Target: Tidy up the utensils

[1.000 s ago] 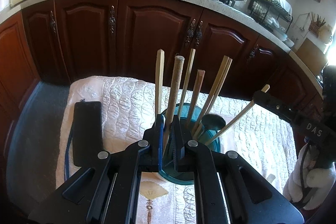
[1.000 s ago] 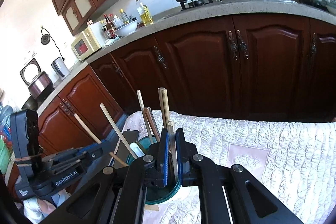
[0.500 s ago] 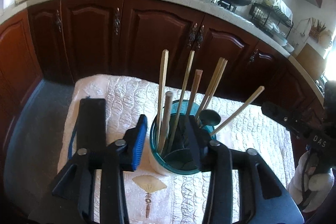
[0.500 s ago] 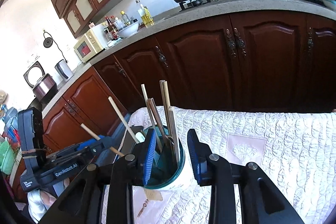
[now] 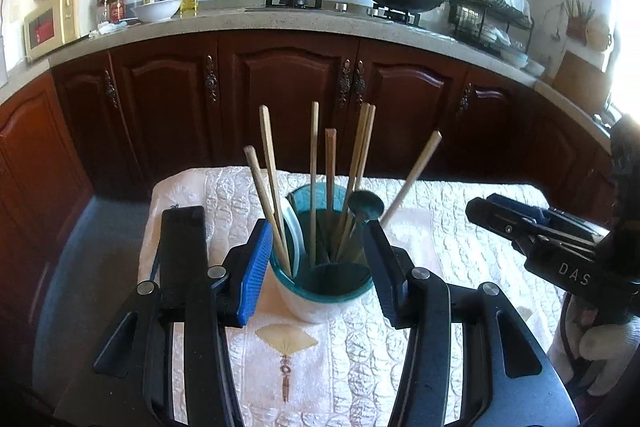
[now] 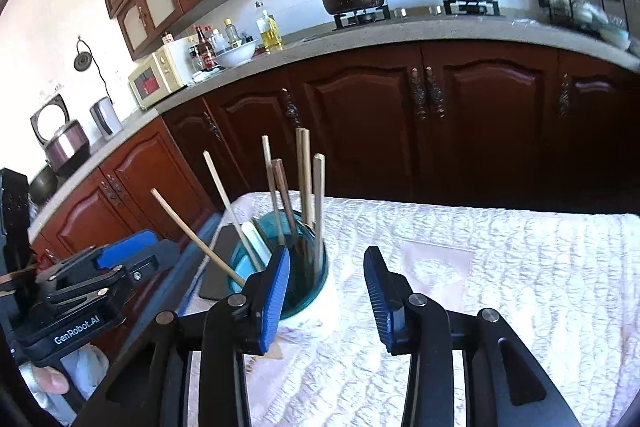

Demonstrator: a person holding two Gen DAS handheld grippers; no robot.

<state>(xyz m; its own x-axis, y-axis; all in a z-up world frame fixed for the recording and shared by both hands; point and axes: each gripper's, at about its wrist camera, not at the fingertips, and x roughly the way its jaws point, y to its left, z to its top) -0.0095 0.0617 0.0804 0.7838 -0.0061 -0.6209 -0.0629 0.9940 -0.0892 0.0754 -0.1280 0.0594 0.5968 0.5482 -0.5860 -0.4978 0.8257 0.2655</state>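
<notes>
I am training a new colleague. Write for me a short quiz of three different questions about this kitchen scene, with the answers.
1. True or false: the left gripper is clamped on a chopstick.
2. Where do the chopsticks stand? A) in the teal holder B) flat on the cloth C) on the counter
3. Fill in: the flat black object lies on the white ____.

Key: 1 false, both grippers have just opened and hold nothing; 2 A; 3 cloth.

teal-lined white holder point(image 5: 320, 291) with tan chopsticks point(image 5: 272, 183) on a white quilted cloth point(image 5: 440, 227); dark red-brown cabinets point(image 5: 280, 95).
</notes>
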